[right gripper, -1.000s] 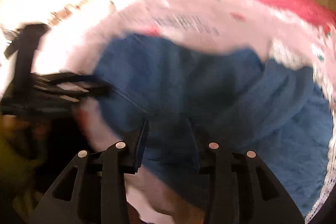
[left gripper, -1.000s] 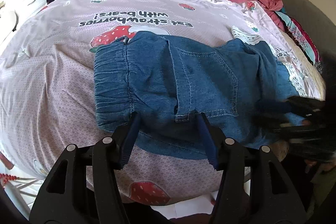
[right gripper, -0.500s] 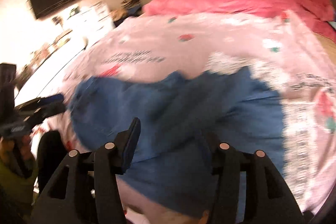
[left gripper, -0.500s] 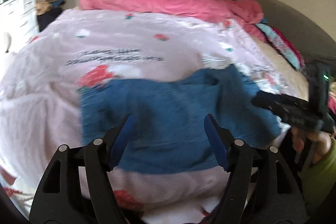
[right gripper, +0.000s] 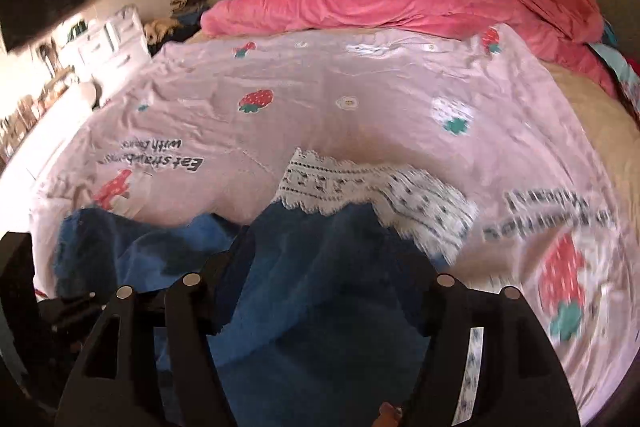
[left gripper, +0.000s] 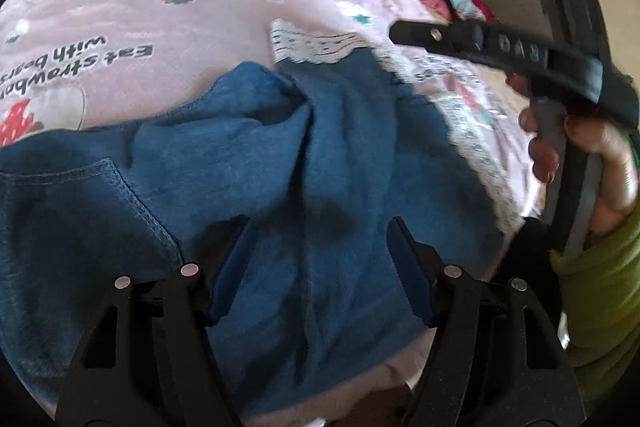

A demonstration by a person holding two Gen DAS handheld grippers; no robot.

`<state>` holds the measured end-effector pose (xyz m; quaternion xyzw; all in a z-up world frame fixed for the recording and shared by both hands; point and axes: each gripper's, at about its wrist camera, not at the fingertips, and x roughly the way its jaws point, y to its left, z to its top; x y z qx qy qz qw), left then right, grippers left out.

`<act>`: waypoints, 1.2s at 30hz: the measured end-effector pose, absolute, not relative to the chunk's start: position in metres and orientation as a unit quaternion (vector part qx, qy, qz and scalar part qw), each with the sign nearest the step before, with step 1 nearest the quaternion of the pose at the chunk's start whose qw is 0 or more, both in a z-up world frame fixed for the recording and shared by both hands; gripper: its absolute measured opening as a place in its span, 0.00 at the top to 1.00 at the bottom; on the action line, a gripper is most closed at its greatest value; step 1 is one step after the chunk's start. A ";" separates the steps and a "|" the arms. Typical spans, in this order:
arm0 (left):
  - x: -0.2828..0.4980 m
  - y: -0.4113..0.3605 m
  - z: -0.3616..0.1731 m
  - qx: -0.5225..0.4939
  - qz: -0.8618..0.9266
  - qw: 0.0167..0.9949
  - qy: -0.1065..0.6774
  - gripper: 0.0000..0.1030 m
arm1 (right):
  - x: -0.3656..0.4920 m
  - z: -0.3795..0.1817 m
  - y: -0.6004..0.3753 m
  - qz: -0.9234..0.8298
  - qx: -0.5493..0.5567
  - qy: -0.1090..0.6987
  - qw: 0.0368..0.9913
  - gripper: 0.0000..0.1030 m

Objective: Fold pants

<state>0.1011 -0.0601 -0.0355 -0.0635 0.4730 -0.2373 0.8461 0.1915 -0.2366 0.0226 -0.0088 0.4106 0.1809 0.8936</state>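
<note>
On the bed's pink strawberry sheet (right gripper: 360, 75) lie the rumpled denim pants (left gripper: 280, 167). Left gripper (left gripper: 320, 259) hovers spread above them; right gripper (right gripper: 332, 291), jaws just widening, pinches nothing.

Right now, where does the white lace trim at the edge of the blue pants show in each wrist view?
Left wrist: the lace trim sits above centre, at the far edge of the blue pants.
Right wrist: the lace trim lies at centre, just beyond the pants.
Shared landmark: the "Eat strawberries" print, left of the trim.
</note>
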 end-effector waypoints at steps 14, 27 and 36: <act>0.082 -0.079 -0.042 -0.061 -0.307 0.839 0.446 0.90 | 0.292 -0.041 -0.142 0.109 -0.083 0.482 0.865 0.36; 0.074 -0.058 -0.037 -0.064 -0.292 0.846 0.441 0.90 | 0.284 -0.027 -0.211 0.102 0.010 0.454 0.885 0.92; 0.077 -0.071 -0.042 -0.051 -0.288 0.851 0.436 0.88 | 0.197 0.006 -0.320 0.085 0.140 0.410 0.897 0.92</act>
